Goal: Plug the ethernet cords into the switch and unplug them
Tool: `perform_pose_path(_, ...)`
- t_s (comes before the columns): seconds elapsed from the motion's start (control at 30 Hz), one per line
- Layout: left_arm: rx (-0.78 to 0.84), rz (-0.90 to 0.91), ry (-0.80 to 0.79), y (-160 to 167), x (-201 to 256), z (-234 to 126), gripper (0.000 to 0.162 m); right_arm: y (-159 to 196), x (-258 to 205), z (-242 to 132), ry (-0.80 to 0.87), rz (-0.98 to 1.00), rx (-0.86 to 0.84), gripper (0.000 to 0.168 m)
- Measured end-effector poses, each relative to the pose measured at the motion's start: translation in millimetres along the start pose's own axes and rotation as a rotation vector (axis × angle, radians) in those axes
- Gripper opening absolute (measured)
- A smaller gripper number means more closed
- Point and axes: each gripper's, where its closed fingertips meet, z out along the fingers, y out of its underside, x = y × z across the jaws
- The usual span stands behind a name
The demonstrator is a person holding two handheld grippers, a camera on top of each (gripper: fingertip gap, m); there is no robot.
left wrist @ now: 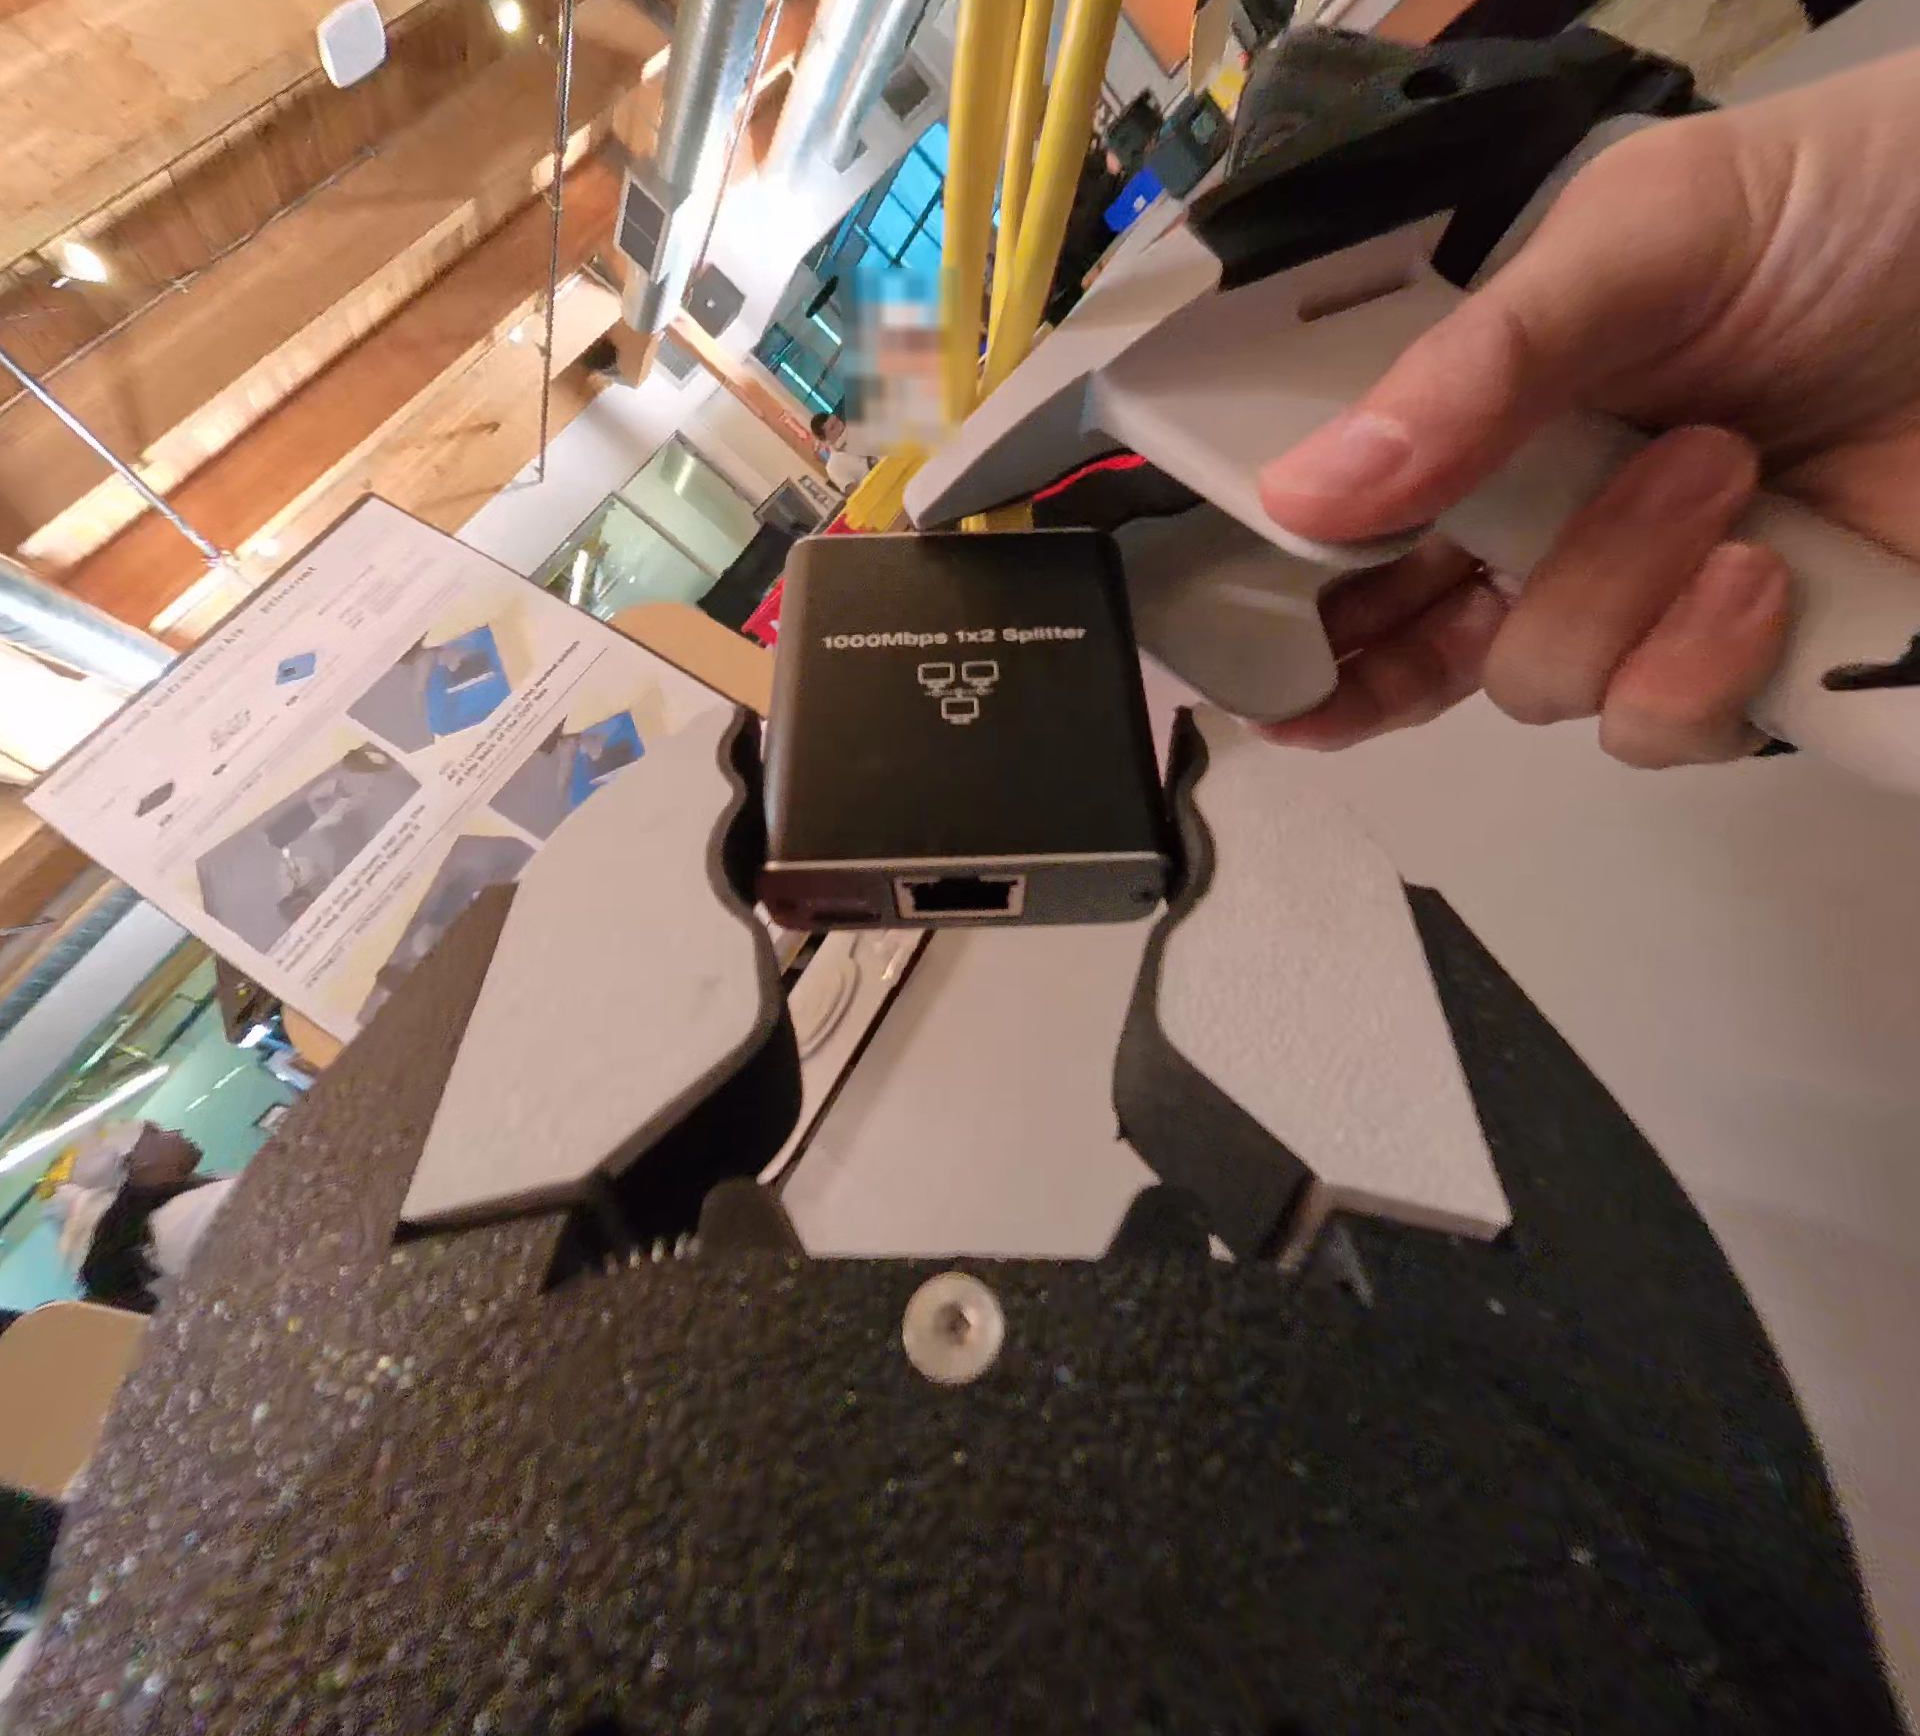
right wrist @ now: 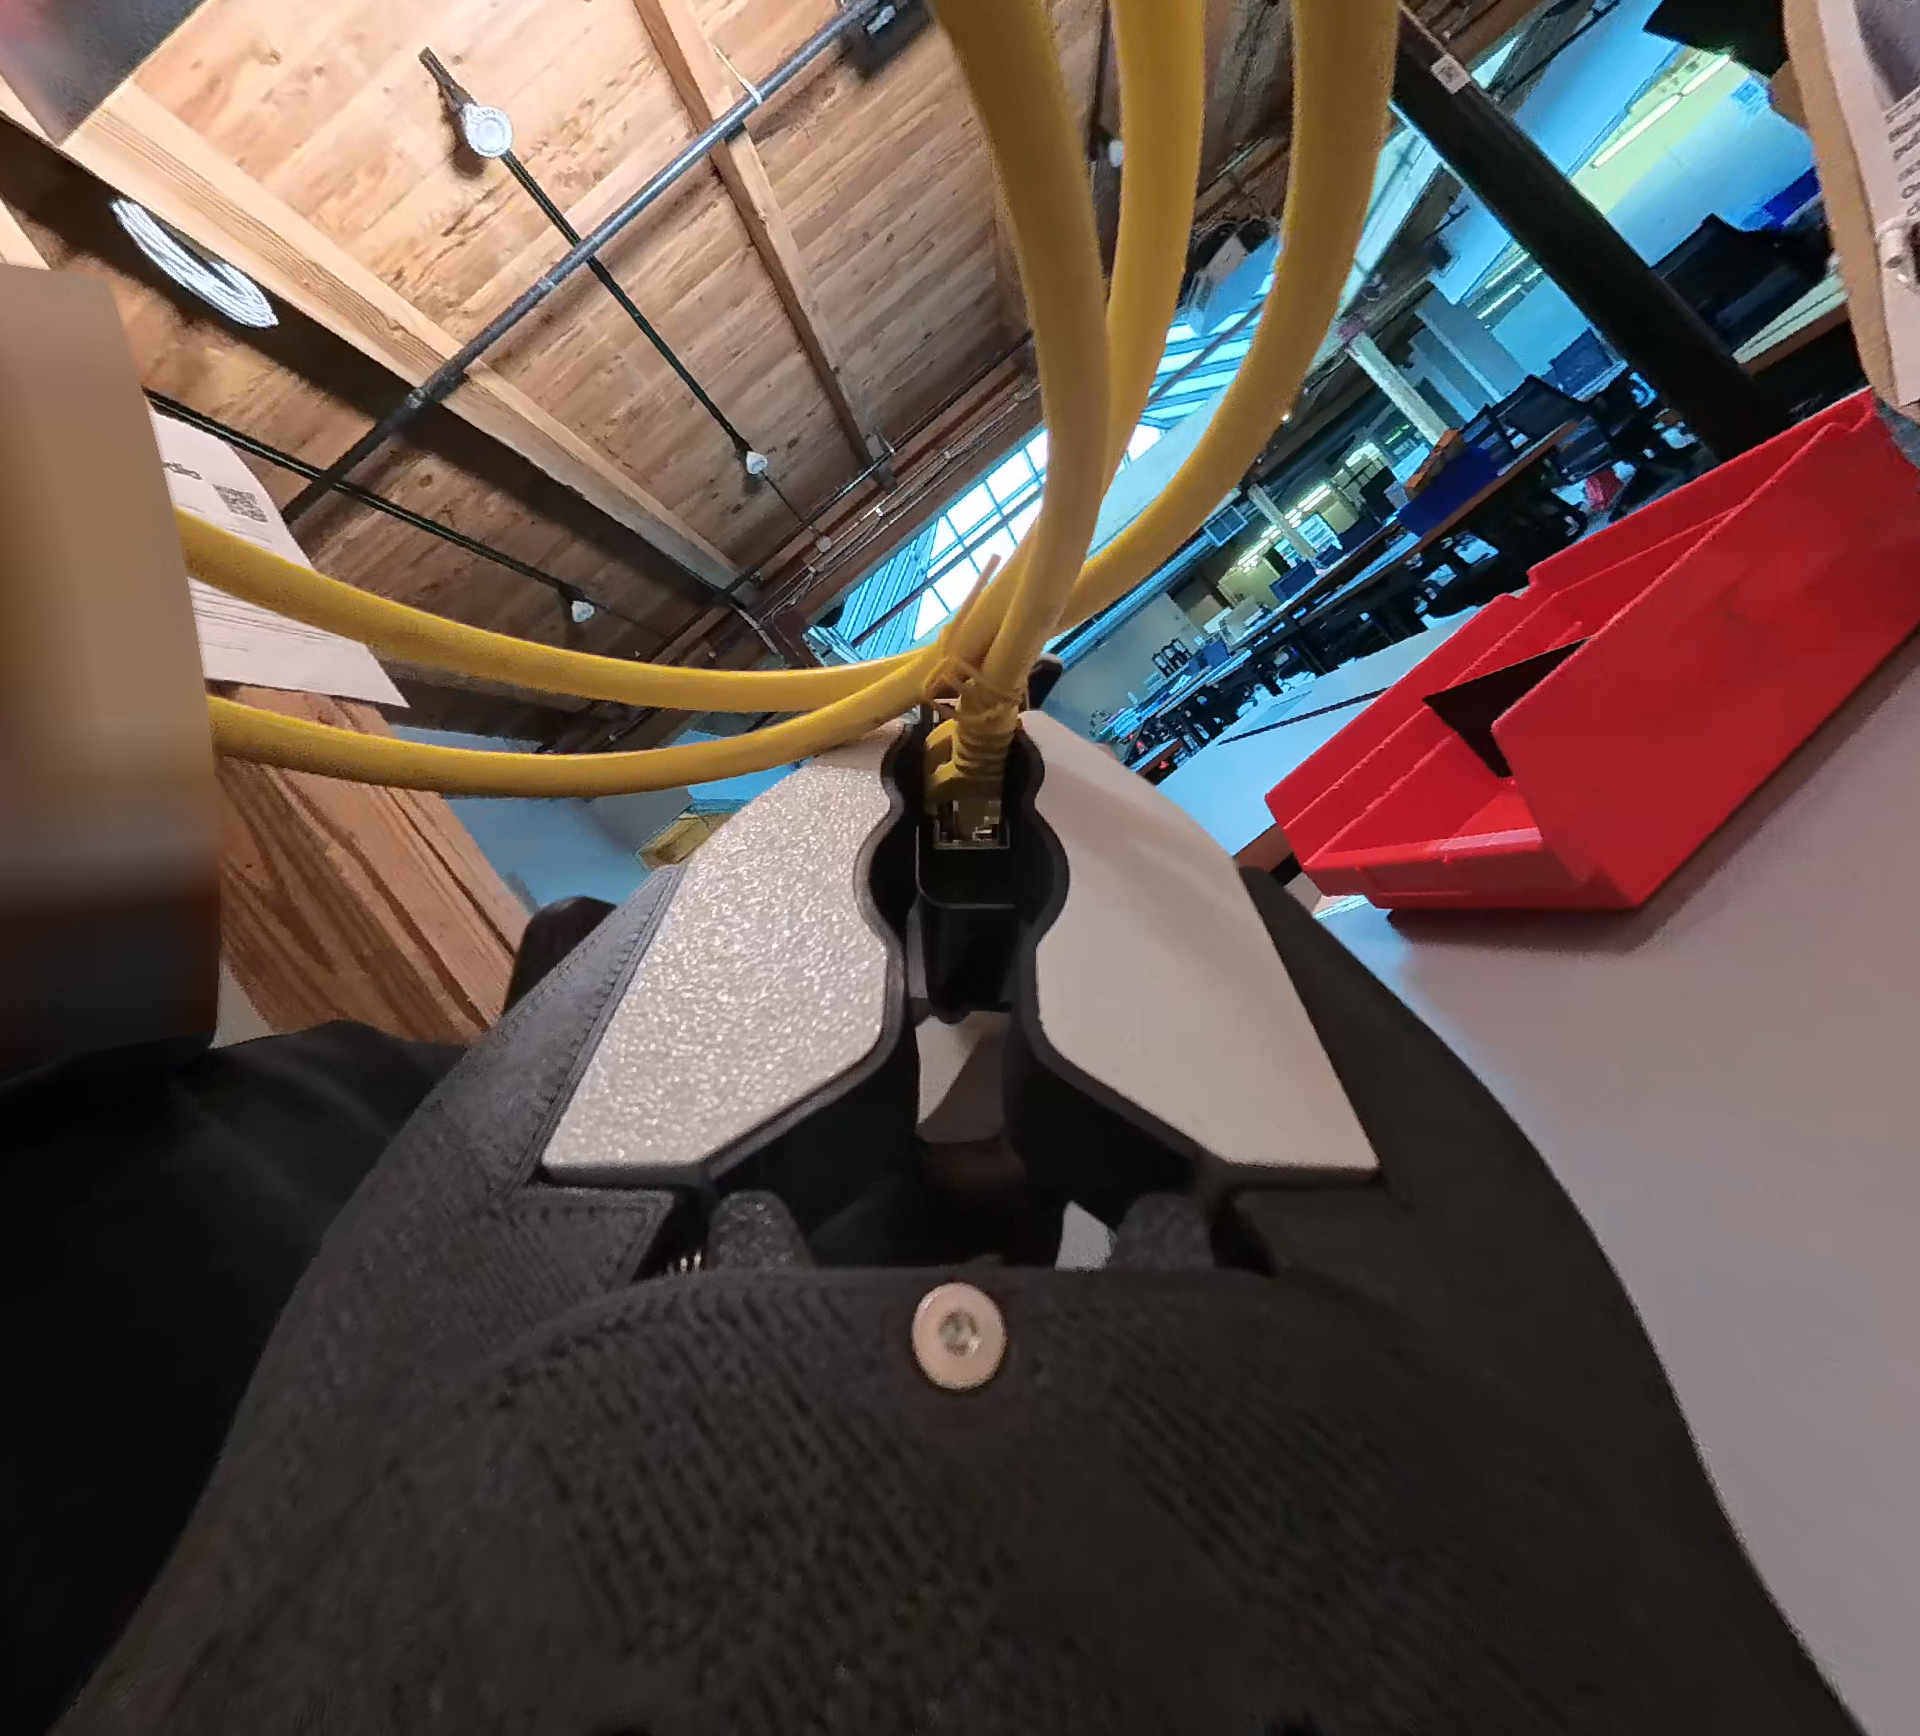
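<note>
open-plan workshop: timber ceiling (right wrist: 436, 76), ducts (left wrist: 717, 24), rows of worktables (right wrist: 1382, 585).

My left gripper (left wrist: 961, 813) has pale grey textured finger plates on a speckled black body with one silver screw; my right gripper (right wrist: 966, 839) matches, its black body ribbed, my bare hand (left wrist: 1662, 460) wrapping its handle

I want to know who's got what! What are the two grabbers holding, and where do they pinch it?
The left gripper pinches the black switch by its two sides. The right gripper pinches a yellow ethernet cord at its plug end.
</note>
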Motion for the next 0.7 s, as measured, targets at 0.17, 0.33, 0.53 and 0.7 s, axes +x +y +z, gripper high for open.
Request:
perform_pose_path(0.17,-0.06,-0.014,-0.005,9.3,4.7,4.3,0.074,-0.2,9.2,-3.6,0.013,-0.009,0.005,0.015)
perform_pose_path(0.33,-0.142,-0.049,-0.024,17.0,9.8,9.5,0.074,-3.8,17.6,-8.1,0.025,0.002,0.05,0.015)
perform_pose_path(0.53,-0.232,-0.074,0.002,30.2,17.6,13.4,0.074,-1.4,31.6,-13.4,0.053,-0.016,0.032,0.016)
perform_pose_path(0.7,-0.238,-0.135,0.002,32.7,21.5,16.0,0.074,-2.1,33.6,-15.2,0.092,-0.101,-0.003,0.016)
